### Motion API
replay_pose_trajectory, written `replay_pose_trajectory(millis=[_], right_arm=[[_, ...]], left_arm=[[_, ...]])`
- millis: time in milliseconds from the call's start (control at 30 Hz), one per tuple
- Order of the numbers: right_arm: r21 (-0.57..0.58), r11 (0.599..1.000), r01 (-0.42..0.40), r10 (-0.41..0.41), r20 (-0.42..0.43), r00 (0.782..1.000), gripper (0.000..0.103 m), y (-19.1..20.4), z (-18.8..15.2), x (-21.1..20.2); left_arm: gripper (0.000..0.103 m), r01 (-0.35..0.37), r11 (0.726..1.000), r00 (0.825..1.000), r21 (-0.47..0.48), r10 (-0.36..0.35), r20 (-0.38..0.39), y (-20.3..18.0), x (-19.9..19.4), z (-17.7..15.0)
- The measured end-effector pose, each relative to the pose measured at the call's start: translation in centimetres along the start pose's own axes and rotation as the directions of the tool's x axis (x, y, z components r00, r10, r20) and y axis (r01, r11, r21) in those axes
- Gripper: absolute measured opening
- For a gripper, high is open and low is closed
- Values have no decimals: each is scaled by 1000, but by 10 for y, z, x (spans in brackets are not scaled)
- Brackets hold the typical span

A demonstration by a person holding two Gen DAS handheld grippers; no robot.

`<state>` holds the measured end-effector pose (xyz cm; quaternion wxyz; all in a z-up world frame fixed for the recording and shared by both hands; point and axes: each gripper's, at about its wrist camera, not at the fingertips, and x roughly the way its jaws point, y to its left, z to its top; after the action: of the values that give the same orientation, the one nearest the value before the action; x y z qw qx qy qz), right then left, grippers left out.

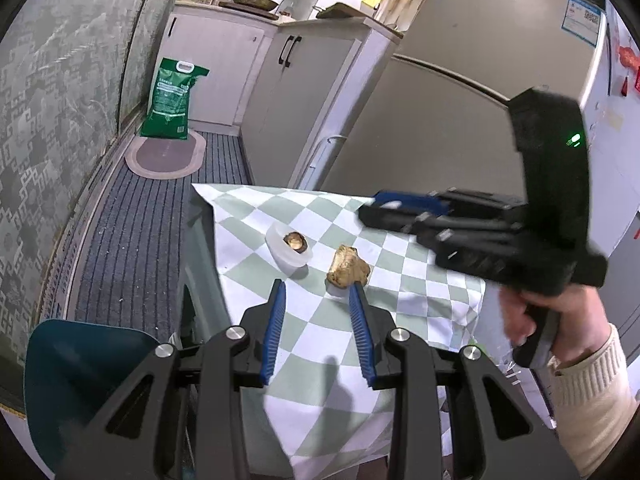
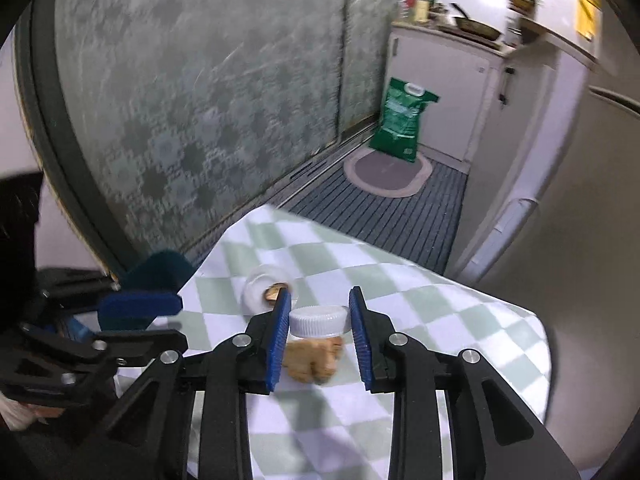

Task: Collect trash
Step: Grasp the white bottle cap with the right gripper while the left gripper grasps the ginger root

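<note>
L wrist view: left hand-held gripper (image 1: 318, 290) lower centre, jaws part open, nothing between; right tip just beside crumpled brown paper (image 1: 348, 268) on checked bench (image 1: 400, 264). Tipped white cup (image 1: 289, 249) w/ brown scrap mid-frame. Right hand-held gripper (image 1: 384, 206) at right, blurred.

R wrist view: right hand-held gripper (image 2: 319, 316) around white-capped clear bottle (image 2: 318, 322), left pad touching cap, right pad contact unclear; brown paper below it.

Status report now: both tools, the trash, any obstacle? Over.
Left tool open, empty, by crumpled brown wad. Right tool shut on white-capped bottle. Tipped cup on table, uncollected. Path clear.
</note>
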<state>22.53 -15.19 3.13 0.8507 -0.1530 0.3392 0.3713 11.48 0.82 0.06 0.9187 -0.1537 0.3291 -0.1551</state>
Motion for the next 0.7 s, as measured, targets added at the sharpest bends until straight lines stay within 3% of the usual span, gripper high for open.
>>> replay_pose_trajectory(millis=[133,367,700], right_arm=[[60,998,10,-11,20,1000,30,-16,-8,-15],[169,986,9,-18,48,999,30,-44,-28,-34],[227,974,-17,-1,79,997,30,-57,-52,-54]], left_arm=[[36,5,1000,1000,20,-4,-25,-12,14,0],[49,-29,998,998,59,32,-57,-31,41,3],[50,-108,991,990,75,114,-82,-40,73,8]])
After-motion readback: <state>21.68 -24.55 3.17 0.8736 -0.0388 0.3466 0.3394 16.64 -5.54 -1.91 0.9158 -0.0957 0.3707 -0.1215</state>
